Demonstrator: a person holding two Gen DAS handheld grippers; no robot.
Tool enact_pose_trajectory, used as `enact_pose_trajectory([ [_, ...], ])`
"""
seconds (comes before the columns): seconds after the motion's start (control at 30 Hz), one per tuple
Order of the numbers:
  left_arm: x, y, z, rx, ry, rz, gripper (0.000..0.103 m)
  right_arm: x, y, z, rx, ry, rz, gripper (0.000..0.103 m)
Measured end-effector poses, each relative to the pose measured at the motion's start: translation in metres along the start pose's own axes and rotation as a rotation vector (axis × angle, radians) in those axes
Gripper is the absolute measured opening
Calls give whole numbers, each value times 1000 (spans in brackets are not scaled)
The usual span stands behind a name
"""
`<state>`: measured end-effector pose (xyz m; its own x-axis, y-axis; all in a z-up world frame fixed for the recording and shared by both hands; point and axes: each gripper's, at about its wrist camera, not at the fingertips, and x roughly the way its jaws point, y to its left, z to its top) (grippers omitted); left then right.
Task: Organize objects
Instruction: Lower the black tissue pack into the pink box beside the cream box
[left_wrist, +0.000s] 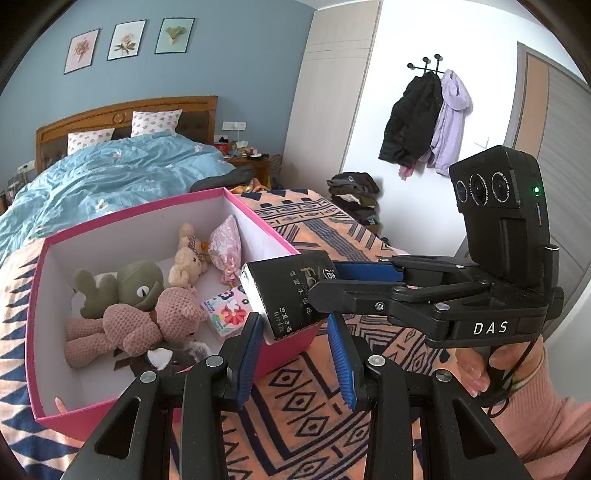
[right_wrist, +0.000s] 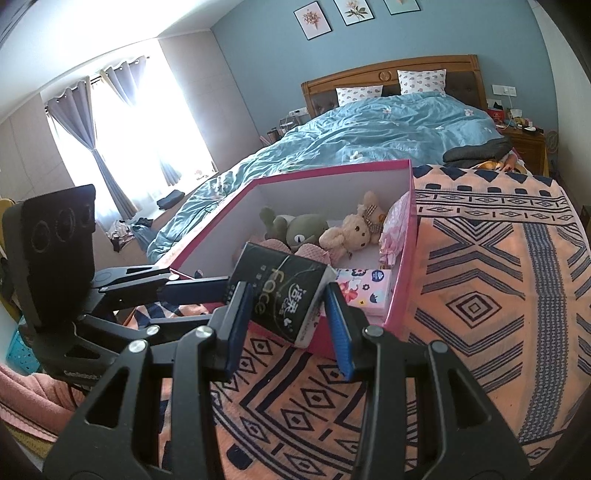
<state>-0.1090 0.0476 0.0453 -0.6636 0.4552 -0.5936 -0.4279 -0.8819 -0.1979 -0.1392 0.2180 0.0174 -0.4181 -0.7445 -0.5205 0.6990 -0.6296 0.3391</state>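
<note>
A black tissue pack (right_wrist: 280, 295) with gold lettering hangs tilted over the near corner of the pink box (right_wrist: 406, 258), and my right gripper (right_wrist: 288, 325) is shut on it. The left wrist view has the same pack (left_wrist: 284, 295) in the right gripper (left_wrist: 325, 280), which reaches in from the right. My left gripper (left_wrist: 295, 354) stands open just in front of the box (left_wrist: 62, 424), its pads touching nothing. Inside the box lie a green frog plush (left_wrist: 140, 284), a pink knitted toy (left_wrist: 147, 317), a cream bear (right_wrist: 351, 229), a pink sachet (left_wrist: 225, 247) and a floral tissue pack (right_wrist: 365, 288).
The box sits on an orange patterned blanket (right_wrist: 480, 295) at the foot of a bed with a blue duvet (left_wrist: 110, 173). A pile of clothes (left_wrist: 354, 195) and hanging coats (left_wrist: 424, 122) are at the far right. A curtained window (right_wrist: 129, 129) is at the left.
</note>
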Motion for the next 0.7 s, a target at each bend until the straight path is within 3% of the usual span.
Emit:
enact_pose_trajectory([
  [0.7,24,24,11,-62,37,-18,36,28,-19,16,27,55,-14,44],
])
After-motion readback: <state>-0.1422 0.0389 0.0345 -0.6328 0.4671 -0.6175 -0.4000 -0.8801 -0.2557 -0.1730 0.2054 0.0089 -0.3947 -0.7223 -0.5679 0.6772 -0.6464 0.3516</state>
